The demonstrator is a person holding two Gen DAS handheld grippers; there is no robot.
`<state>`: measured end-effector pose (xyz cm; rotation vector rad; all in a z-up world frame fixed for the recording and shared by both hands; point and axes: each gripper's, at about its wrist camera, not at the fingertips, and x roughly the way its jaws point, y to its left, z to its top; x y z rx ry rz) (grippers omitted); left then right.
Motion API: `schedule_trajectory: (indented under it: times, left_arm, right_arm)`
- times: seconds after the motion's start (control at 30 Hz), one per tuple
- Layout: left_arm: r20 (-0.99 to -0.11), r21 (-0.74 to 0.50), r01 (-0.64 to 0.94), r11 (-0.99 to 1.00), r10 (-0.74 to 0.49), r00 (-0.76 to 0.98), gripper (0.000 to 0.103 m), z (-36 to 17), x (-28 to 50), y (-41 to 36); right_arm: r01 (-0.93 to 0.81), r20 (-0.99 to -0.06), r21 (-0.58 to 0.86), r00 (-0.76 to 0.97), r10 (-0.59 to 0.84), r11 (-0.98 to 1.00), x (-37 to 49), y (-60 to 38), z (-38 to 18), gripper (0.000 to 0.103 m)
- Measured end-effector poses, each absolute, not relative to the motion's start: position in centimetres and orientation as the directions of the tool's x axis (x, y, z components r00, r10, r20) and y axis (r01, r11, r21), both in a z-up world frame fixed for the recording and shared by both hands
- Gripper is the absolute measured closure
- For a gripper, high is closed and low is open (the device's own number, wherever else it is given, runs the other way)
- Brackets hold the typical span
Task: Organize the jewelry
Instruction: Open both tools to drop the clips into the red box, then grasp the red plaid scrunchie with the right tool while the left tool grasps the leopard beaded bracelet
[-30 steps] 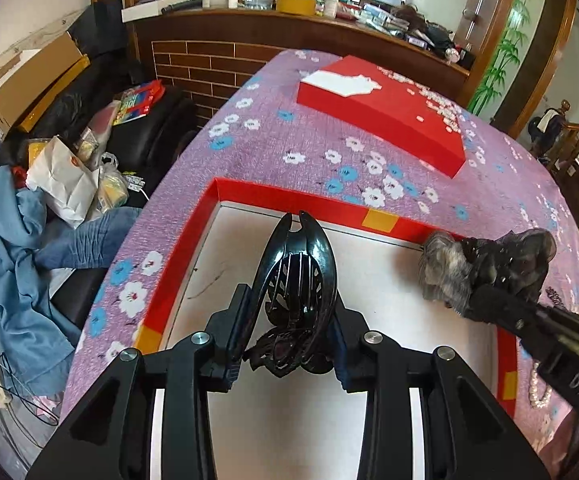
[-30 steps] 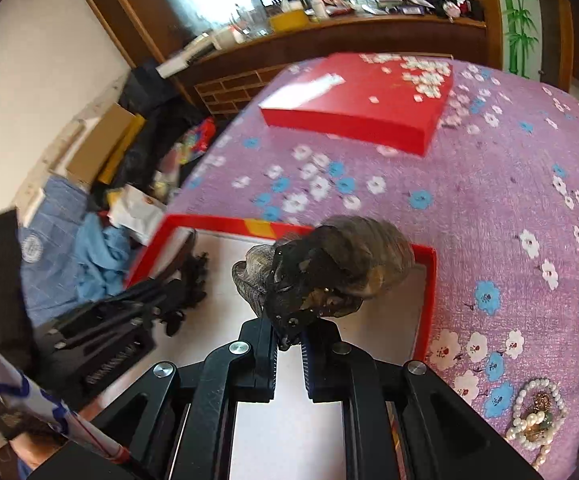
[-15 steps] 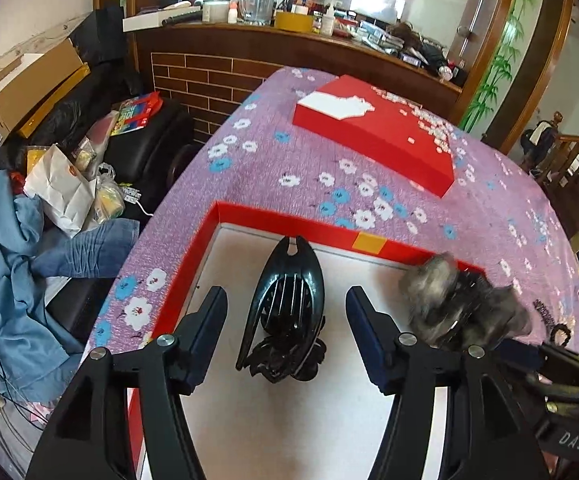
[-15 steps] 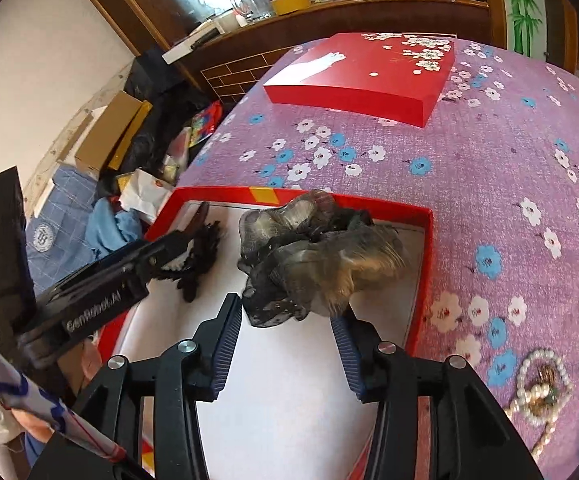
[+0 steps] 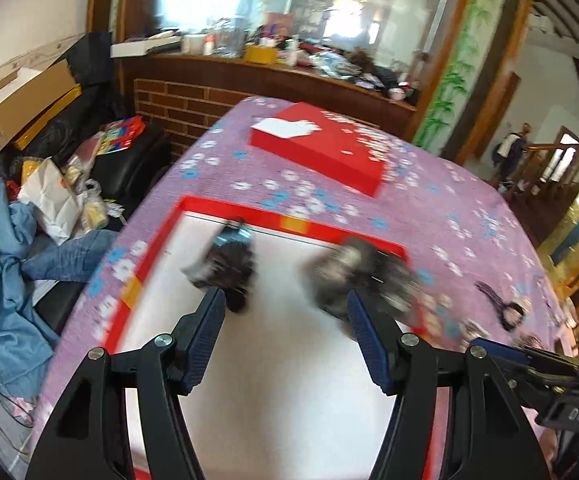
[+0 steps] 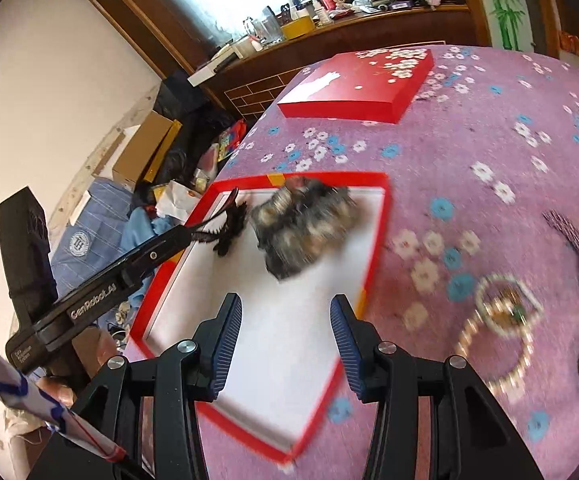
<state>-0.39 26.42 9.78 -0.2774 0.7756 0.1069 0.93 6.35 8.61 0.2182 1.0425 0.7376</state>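
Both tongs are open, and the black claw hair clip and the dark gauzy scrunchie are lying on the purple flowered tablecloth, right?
No. Both lie inside the red-rimmed white tray: black claw hair clip, dark gauzy scrunchie, per the right wrist view. Both tongs are open.

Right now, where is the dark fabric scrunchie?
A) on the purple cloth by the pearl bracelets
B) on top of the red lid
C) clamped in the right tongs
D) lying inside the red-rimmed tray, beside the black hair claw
D: the scrunchie lies loose on the tray floor beside the hair claw, and the right tongs stand open.
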Motion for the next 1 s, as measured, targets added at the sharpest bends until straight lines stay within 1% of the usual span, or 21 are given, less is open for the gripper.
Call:
schedule_trajectory:
  times: [0.13,0.23,0.4,0.47,0.53,0.6,0.63,0.73,0.8,0.87,0.93,0.97,1.0]
  left_arm:
    - [-0.685,-0.204,-0.125,0.971,-0.050,0.727,0.039,9.5,-2.5,21.8]
    - [-0.684,-0.223,-0.051,0.973,-0.119,0.719,0.038,8.6,-3.8,17.6]
    - [-0.708,-0.224,0.041,0.974,-0.192,0.679,0.038,6.3,-4.6,11.2]
    - [-0.729,-0.232,0.077,0.970,-0.226,0.646,0.038,5.2,-4.4,8.9]
    - [-0.750,-0.217,0.094,0.972,-0.227,0.622,0.038,4.5,-4.0,7.3]
    - [-0.763,-0.201,0.099,0.974,-0.220,0.607,0.038,4.2,-3.6,6.4]
    - [-0.768,-0.199,0.101,0.975,-0.219,0.601,0.038,4.0,-3.5,6.1]
    - [-0.775,-0.187,0.100,0.977,-0.209,0.597,0.038,3.8,-3.3,5.4]
    - [-0.778,-0.184,0.100,0.978,-0.207,0.593,0.038,3.8,-3.1,5.2]
    - [-0.783,-0.182,0.095,0.979,-0.203,0.588,0.038,3.7,-3.2,5.2]
    - [-0.786,-0.181,0.094,0.979,-0.202,0.584,0.038,3.8,-3.1,5.1]
    - [-0.787,-0.180,0.097,0.979,-0.202,0.582,0.038,4.0,-3.1,5.0]
    - [-0.789,-0.177,0.099,0.979,-0.201,0.580,0.038,4.1,-2.9,4.9]
  right_arm:
    - [-0.421,-0.692,0.515,0.310,0.652,0.747,-0.7,2.6,8.0,0.052]
    - [-0.372,-0.703,0.488,0.367,0.609,0.789,-1.8,-1.7,7.5,0.053]
    - [-0.250,-0.699,0.485,0.465,0.543,0.838,-2.4,-9.7,7.8,0.052]
    - [-0.184,-0.699,0.481,0.509,0.502,0.857,-2.0,-13.4,8.0,0.042]
    - [-0.103,-0.705,0.475,0.550,0.448,0.874,-1.5,-16.9,7.9,0.037]
    - [-0.036,-0.715,0.472,0.569,0.406,0.881,-1.0,-19.4,7.4,0.036]
    - [-0.002,-0.726,0.468,0.569,0.386,0.884,-0.5,-20.7,6.9,0.031]
    - [0.049,-0.755,0.464,0.544,0.366,0.885,0.6,-22.1,5.4,0.030]
    - [0.041,-0.758,0.479,0.524,0.389,0.877,1.0,-21.9,4.6,0.030]
    - [0.004,-0.763,0.478,0.497,0.413,0.878,1.3,-20.6,3.8,0.024]
    - [-0.037,-0.775,0.448,0.482,0.409,0.893,1.6,-19.0,3.3,0.025]
    - [-0.058,-0.775,0.426,0.491,0.398,0.903,1.3,-18.5,3.2,0.033]
    - [-0.074,-0.778,0.387,0.509,0.369,0.919,1.1,-18.1,3.2,0.048]
